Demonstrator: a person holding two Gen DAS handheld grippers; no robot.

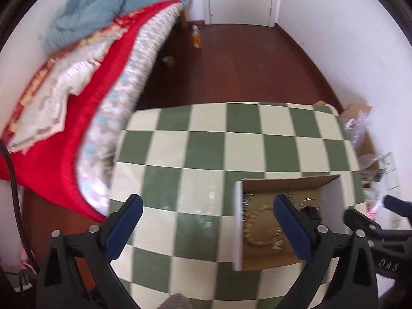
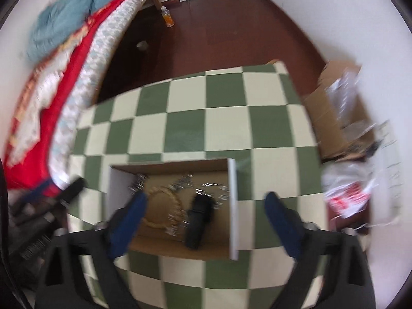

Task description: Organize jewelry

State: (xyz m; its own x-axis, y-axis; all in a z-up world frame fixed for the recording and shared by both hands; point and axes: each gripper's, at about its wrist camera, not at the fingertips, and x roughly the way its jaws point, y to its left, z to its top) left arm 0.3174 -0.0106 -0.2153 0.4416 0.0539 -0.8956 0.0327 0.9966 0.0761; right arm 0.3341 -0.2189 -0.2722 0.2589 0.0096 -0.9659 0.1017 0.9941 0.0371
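An open cardboard box [image 2: 180, 166] with white end walls sits on the green-and-cream checkered table [image 2: 226, 118]. Inside lie a tan bead bracelet [image 2: 177, 200], silver chains [image 2: 219, 190] and a black object [image 2: 199, 219]. The box also shows in the left wrist view [image 1: 283, 182] with the bead bracelet [image 1: 251, 229]. My right gripper [image 2: 203, 226] is open and empty above the box. My left gripper [image 1: 208, 228] is open and empty above the table, left of the box. The right gripper's fingers [image 1: 394, 203] show at the right edge of the left wrist view.
A bed with a red blanket [image 1: 77, 128] and blue pillows [image 1: 103, 13] stands left of the table. A bottle [image 1: 196, 36] stands on the dark wooden floor. A cardboard box with plastic wrapping [image 2: 340, 108] and a plastic bag [image 2: 355, 193] lie right of the table.
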